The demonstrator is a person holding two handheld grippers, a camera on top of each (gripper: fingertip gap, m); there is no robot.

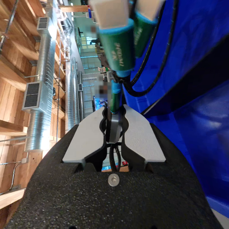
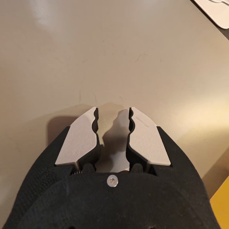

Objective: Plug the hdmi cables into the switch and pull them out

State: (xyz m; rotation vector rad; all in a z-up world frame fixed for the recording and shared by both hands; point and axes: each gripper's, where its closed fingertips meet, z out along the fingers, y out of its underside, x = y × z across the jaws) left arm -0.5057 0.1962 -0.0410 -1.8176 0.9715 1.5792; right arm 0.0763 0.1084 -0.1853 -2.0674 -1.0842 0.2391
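Observation:
My left gripper (image 1: 114, 107) is shut on a flat grey adapter block (image 1: 115, 128), which sits upright between the two pads. A green plug (image 1: 115, 99) with a light blue collar goes into the block's far end. A black braided cable (image 1: 113, 157) runs back from the block between the fingers. Two bigger green plugs (image 1: 117, 49) with white caps hang blurred close to the camera, on black cable (image 1: 136, 91). My right gripper (image 2: 113, 109) is open and empty, with its fingertips just above a bare beige tabletop (image 2: 111, 55).
Blue fabric (image 1: 185, 62) fills the right of the left wrist view, which is tilted towards a wooden ceiling with silver ducts (image 1: 42, 86). In the right wrist view a white flat object (image 2: 213, 11) lies at the far right corner and a yellow surface (image 2: 220, 204) at the near right. The tips of one gripper are about 60 cm away from the tips of the other.

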